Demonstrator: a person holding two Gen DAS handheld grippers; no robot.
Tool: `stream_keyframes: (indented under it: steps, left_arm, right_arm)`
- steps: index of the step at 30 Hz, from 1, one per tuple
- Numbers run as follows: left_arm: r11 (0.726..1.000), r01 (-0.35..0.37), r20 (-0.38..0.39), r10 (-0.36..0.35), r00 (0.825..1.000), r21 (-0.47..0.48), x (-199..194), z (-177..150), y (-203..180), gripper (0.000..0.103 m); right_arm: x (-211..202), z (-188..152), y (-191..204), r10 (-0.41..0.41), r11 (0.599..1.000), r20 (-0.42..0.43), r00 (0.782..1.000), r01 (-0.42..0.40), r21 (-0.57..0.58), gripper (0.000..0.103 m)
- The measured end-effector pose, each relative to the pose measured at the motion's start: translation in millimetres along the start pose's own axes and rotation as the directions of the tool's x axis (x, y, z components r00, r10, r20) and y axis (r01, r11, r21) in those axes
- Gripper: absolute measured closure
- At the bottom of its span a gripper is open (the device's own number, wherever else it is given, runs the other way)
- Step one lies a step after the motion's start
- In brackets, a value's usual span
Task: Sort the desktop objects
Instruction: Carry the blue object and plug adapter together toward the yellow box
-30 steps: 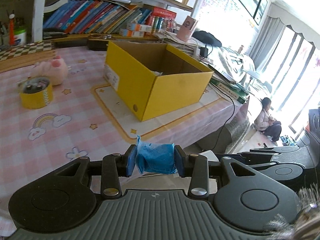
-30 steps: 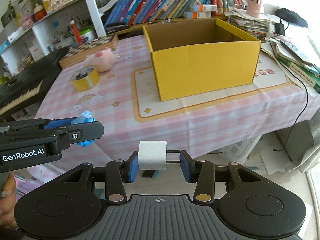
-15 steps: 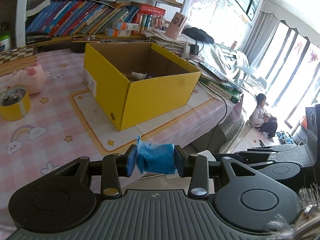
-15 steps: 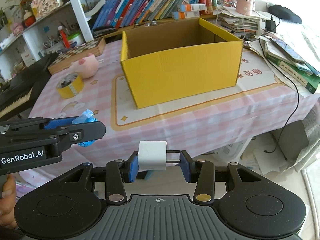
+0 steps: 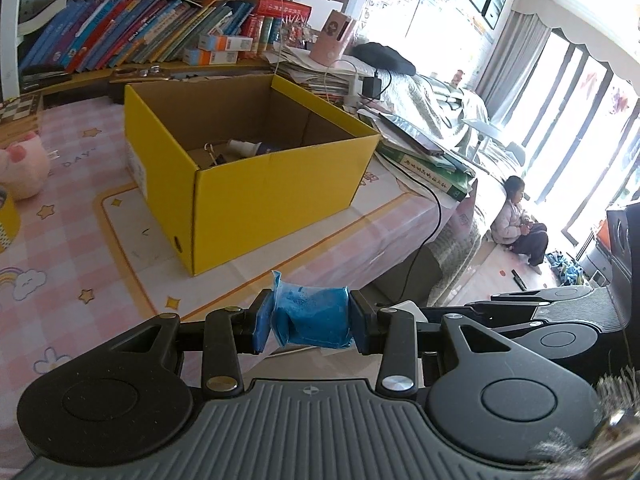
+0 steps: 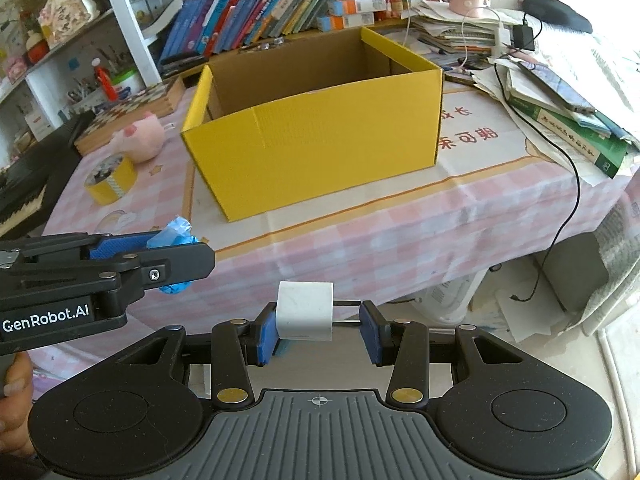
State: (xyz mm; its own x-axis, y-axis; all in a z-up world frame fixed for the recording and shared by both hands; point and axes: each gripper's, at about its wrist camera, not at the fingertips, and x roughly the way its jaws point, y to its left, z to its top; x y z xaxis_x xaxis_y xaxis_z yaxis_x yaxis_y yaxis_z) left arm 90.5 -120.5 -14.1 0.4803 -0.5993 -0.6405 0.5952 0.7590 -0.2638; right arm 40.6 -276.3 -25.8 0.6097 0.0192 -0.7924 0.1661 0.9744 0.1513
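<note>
Looming larger than it did a second ago, the yellow box [image 5: 248, 160] now fills the middle of both wrist views, so both grippers have closed in on it across the pink checked table [image 6: 400, 224]; neither is over the opening yet. Its floor shows in the left view, with a few small items already lying inside. The left gripper [image 5: 308, 318] is unchanged, its jaws clamped tight on a blue crinkled packet [image 5: 316, 316]. The right gripper [image 6: 318, 330] holds a white block [image 6: 306, 310] against its left pad, with a thin rod running to the other. Both drops look close.
</note>
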Motion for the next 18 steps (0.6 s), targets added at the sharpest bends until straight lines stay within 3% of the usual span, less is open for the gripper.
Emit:
stream_keyframes:
  steps: [9,18]
  left_arm:
    - [1.000,-0.011,0.028,0.010,1.000,0.011,15.0,16.0,-16.3,0.066]
    - [0.998,-0.062,0.146,0.060,0.987,0.006,18.2,51.0,-27.2,0.067]
  right_arm:
    - [6.0,19.7,-20.1,0.017,0.999,0.017,1.000,-0.017,-0.033,0.060]
    - [2.7,63.5,-35.3,0.069,0.992,0.127,0.990,-0.054,-0.116,0.060]
